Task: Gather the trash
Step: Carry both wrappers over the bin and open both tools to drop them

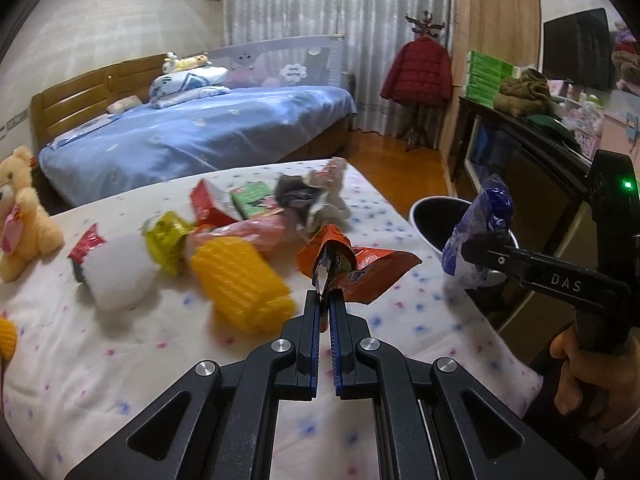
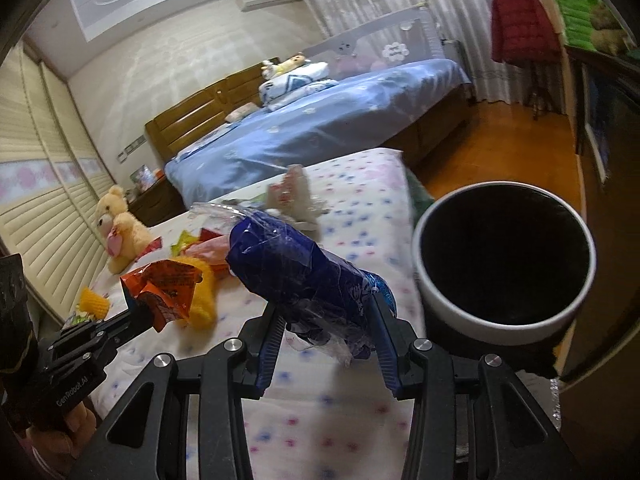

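Note:
My left gripper (image 1: 325, 298) is shut on an orange snack wrapper (image 1: 360, 264) and holds it just above the spotted white bedsheet (image 1: 120, 360). It also shows in the right wrist view (image 2: 142, 312) with the orange wrapper (image 2: 164, 284). My right gripper (image 2: 326, 320) is shut on a crumpled blue plastic wrapper (image 2: 296, 268), held above the bed edge left of the white bin (image 2: 500, 324) with a dark inside. In the left wrist view the right gripper (image 1: 470, 252) holds the blue wrapper (image 1: 480, 232) beside the bin (image 1: 424, 216).
More wrappers lie on the sheet: a red-and-white packet (image 1: 108, 268), a yellow wrapper (image 1: 168, 240), a red and green box (image 1: 236, 200), a pink wrapper (image 1: 256, 232), crumpled grey trash (image 1: 320, 192). A yellow corn toy (image 1: 244, 284) and a teddy bear (image 1: 20, 216) lie there too. A blue bed (image 1: 200, 132) stands behind.

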The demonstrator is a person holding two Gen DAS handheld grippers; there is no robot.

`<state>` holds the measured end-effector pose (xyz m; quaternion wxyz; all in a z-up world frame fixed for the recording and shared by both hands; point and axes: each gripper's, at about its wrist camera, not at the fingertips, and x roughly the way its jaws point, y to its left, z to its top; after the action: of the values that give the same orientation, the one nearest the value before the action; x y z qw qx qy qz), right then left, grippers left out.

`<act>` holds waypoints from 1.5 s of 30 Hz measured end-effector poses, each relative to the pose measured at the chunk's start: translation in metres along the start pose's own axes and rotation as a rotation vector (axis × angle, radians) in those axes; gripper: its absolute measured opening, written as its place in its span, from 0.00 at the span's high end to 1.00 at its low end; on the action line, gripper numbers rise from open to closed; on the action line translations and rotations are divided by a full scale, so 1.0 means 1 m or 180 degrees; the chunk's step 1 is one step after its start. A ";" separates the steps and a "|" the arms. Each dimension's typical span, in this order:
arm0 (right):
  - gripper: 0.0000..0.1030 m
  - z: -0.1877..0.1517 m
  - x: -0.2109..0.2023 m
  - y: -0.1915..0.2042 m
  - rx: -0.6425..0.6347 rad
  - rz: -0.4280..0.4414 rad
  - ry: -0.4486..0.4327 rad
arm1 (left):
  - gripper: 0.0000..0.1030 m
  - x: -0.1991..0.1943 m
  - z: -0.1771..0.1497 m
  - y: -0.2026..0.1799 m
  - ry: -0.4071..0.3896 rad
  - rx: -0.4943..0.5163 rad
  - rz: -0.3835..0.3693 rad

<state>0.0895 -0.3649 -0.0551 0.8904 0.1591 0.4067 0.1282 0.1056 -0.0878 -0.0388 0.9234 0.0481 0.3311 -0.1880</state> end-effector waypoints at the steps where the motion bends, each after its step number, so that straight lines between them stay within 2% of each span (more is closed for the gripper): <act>1: 0.59 0.001 -0.001 -0.004 0.0016 -0.0023 -0.0001 | 0.97 0.005 0.003 -0.004 0.0021 0.0011 -0.0029; 17: 0.59 0.015 -0.015 -0.064 0.0308 -0.0339 -0.0039 | 0.96 0.062 0.032 -0.046 0.0125 0.0215 -0.0270; 45: 0.58 0.035 0.006 -0.138 0.0732 -0.0695 0.0230 | 0.96 0.155 0.083 -0.107 0.0346 0.0349 -0.0473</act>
<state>0.1339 -0.4954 -0.0912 0.8598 0.2102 0.4653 -0.0111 0.2241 -0.2534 -0.0680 0.8836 0.0840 0.3725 -0.2710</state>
